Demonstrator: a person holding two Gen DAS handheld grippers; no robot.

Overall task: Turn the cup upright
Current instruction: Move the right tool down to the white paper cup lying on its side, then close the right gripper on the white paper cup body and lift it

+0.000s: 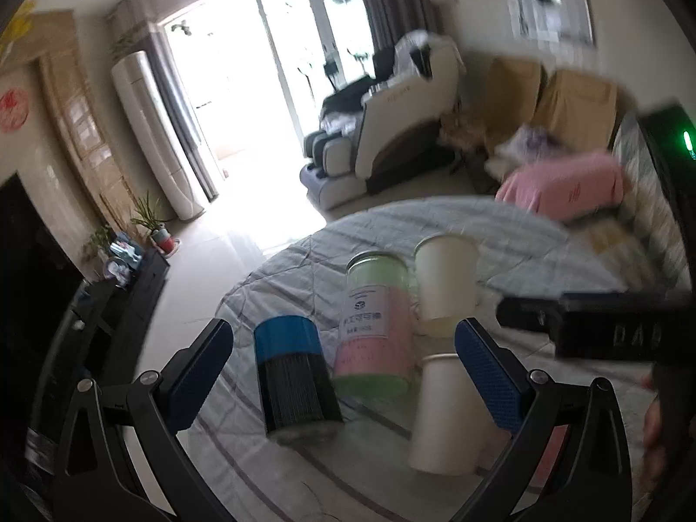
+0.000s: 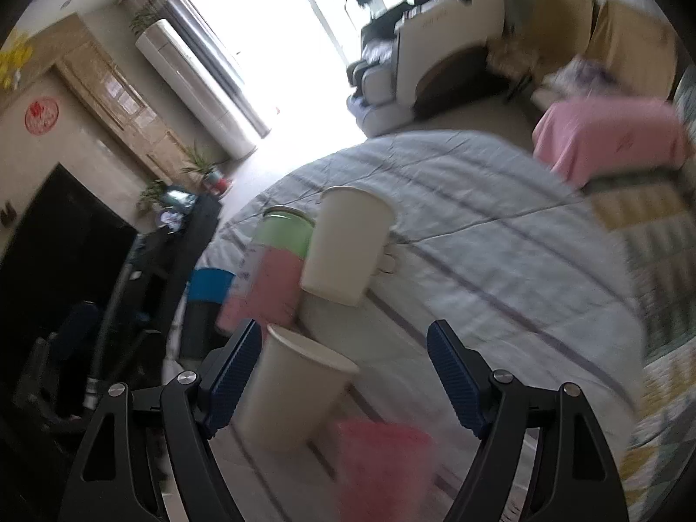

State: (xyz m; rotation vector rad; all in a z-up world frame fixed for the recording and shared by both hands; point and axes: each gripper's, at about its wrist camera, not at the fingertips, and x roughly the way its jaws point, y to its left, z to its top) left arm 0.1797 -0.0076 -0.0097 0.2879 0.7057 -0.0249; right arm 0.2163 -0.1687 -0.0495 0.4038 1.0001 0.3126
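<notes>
L gripper (image 1: 343,361) jaws wide apart, nothing held, hovering over striped cloth (image 1: 543,235) w/ blue-capped dark cylinder (image 1: 296,374) and pink/green jar (image 1: 376,322) between the fingers. R gripper (image 2: 343,369) also spread wide, empty. Near paper cup (image 2: 296,387) stands on the cloth beside its left pad (image 2: 230,378), contact unclear due to blur; 2nd cup (image 2: 348,243) behind it, next to the jar.

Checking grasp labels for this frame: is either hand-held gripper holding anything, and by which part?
Nothing is held. The left hand-held gripper and the right hand-held gripper are both open; the near white paper cup stands between the right one's fingers, ungripped.
</notes>
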